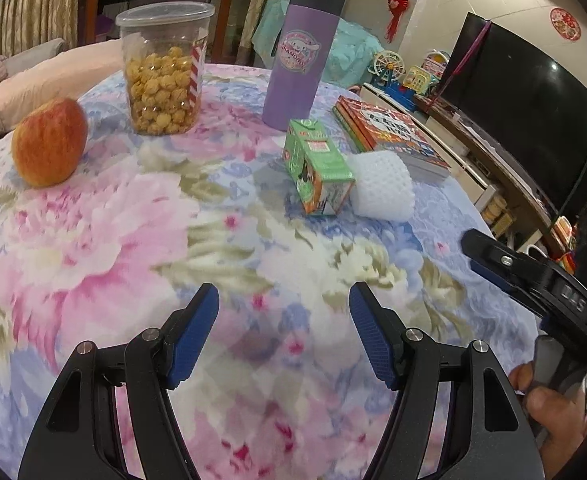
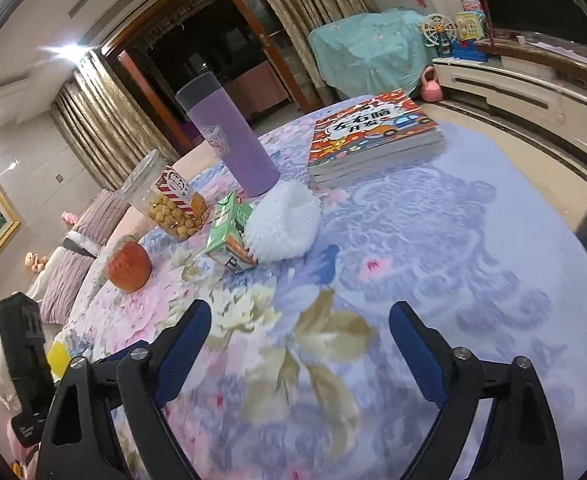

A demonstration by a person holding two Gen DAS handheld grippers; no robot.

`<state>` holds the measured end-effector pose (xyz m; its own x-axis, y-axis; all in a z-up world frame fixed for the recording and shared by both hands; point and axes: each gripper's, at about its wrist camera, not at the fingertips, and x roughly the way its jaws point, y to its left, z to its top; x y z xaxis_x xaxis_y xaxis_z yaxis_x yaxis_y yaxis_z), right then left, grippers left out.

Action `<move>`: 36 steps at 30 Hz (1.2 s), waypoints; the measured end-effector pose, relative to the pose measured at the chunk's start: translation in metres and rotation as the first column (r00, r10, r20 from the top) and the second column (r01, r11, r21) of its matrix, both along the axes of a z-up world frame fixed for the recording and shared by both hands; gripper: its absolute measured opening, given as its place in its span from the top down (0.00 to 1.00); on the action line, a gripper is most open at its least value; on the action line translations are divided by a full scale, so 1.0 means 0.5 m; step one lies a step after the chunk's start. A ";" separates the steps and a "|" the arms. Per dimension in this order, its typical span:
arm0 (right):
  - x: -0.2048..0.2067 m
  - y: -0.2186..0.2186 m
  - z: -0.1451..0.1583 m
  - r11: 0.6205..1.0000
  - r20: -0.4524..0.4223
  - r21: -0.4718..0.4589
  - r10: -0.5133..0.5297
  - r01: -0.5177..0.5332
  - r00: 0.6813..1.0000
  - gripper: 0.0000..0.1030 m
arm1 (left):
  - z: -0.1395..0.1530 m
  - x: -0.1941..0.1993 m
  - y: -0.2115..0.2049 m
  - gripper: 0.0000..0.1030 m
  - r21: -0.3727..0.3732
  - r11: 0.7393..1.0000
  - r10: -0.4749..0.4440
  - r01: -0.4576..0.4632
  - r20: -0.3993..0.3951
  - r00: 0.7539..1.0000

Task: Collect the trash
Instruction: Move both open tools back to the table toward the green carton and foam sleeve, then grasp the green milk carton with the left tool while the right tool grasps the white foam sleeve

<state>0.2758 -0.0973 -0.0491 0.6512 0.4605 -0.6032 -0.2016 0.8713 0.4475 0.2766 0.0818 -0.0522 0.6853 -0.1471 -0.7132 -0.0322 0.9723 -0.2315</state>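
A green drink carton lies on its side on the floral tablecloth, touching a piece of white foam wrap on its right. Both also show in the right wrist view, the carton left of the foam wrap. My left gripper is open and empty, low over the cloth, well short of the carton. My right gripper is open and empty, also short of the foam wrap. The right gripper's body shows at the right edge of the left wrist view.
On the table stand a popcorn jar, a purple tumbler, an apple at the left and a stack of books behind the foam wrap. A TV and cabinet stand beyond the table's right edge.
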 end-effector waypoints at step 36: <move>0.086 -0.089 -0.037 0.990 -0.071 0.143 -0.011 0.022 0.997 0.80 | -0.035 0.202 -0.075 0.71 0.067 0.998 -0.005 0.006 -0.012 1.000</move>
<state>0.3186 -0.1419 -0.0678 0.6181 0.5350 -0.5760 -0.1516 0.8001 0.5804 0.3778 0.0444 -0.0697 0.6757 -0.1028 -0.7300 -0.0289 0.9858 -0.1657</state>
